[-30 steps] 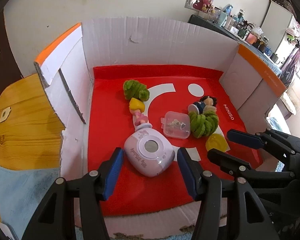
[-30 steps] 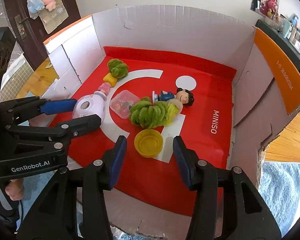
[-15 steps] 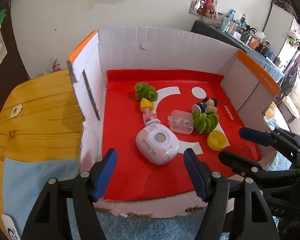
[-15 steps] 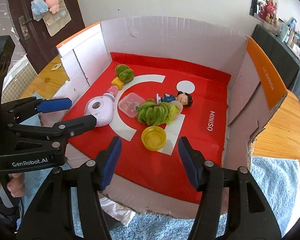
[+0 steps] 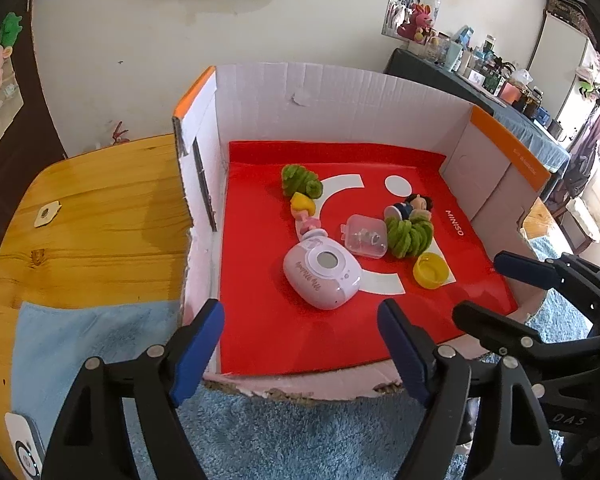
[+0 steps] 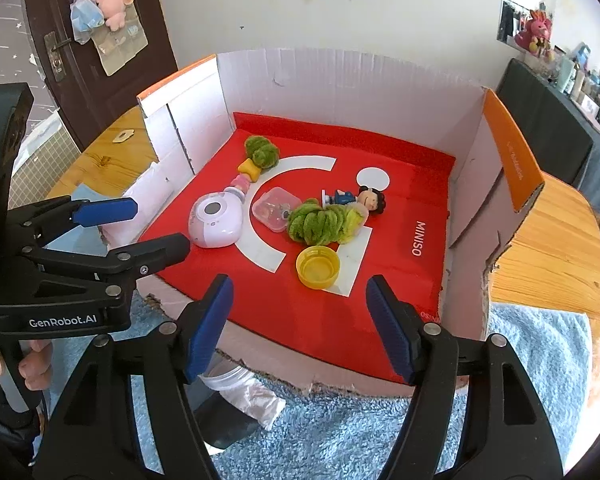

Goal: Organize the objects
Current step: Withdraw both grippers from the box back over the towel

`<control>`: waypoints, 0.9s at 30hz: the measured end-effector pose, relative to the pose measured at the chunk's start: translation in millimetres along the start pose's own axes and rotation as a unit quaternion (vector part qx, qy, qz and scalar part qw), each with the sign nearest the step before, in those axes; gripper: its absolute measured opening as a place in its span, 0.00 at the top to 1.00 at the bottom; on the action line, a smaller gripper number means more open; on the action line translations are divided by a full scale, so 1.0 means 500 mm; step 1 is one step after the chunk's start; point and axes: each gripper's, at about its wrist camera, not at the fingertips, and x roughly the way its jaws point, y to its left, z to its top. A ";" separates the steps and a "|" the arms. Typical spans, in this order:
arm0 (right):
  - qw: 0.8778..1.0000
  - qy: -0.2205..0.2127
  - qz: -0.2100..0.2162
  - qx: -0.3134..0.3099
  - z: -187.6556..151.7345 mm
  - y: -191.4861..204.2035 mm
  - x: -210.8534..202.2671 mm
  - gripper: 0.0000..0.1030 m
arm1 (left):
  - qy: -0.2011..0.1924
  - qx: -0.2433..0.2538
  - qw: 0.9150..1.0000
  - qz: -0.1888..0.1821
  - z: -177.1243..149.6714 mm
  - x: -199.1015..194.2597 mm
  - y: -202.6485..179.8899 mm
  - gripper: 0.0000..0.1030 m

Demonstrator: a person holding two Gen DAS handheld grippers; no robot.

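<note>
Both grippers, left (image 5: 300, 332) and right (image 6: 300, 308), hang spread and empty outside the box (image 5: 340, 92). The cap (image 6: 318, 267) sits at 12 o'clock from the right gripper, touching the green yarn (image 6: 320, 222); a sloppy grab may snag yarn.

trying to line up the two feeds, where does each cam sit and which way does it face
Left wrist: on the left gripper, facing the box from its near-left; right gripper shows at right.
Right wrist: on the right gripper, facing the box from near-right; left gripper and a hand show.
Shared: camera toy, yellow cap.
</note>
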 end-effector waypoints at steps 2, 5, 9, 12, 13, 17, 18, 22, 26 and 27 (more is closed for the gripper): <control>1.000 0.000 -0.001 -0.001 -0.002 0.001 -0.002 0.32 | 0.000 -0.001 1.000 0.001 -0.003 -0.003 0.001 0.20; 1.000 -0.002 -0.003 -0.002 -0.006 0.004 -0.007 0.31 | 0.000 0.000 1.000 0.000 -0.006 -0.007 0.001 0.20; 1.000 -0.005 -0.005 -0.006 -0.011 0.008 -0.018 0.25 | -0.004 0.002 1.000 0.002 -0.013 -0.016 -0.001 0.14; 1.000 -0.008 -0.006 -0.008 -0.014 0.012 -0.025 0.23 | -0.007 0.002 1.000 0.003 -0.015 -0.022 -0.001 0.14; 1.000 -0.008 -0.006 -0.008 -0.015 0.013 -0.027 0.23 | -0.007 0.002 1.000 0.003 -0.016 -0.024 -0.002 0.14; 1.000 -0.010 -0.008 -0.010 -0.019 0.017 -0.035 0.23 | -0.009 0.004 1.000 0.008 -0.020 -0.030 -0.003 0.13; 1.000 -0.011 -0.008 -0.010 -0.021 0.017 -0.037 0.23 | -0.009 0.004 1.000 0.009 -0.022 -0.032 -0.004 0.13; 1.000 -0.013 -0.010 -0.009 -0.027 0.018 -0.043 0.18 | -0.009 0.003 1.000 0.009 -0.029 -0.036 -0.004 0.13; 1.000 -0.015 -0.011 -0.010 -0.032 0.021 -0.051 0.17 | -0.012 0.002 1.000 0.009 -0.033 -0.044 -0.005 0.13; 1.000 -0.015 -0.011 -0.010 -0.033 0.022 -0.053 0.17 | -0.014 0.001 1.000 0.008 -0.034 -0.046 -0.005 0.12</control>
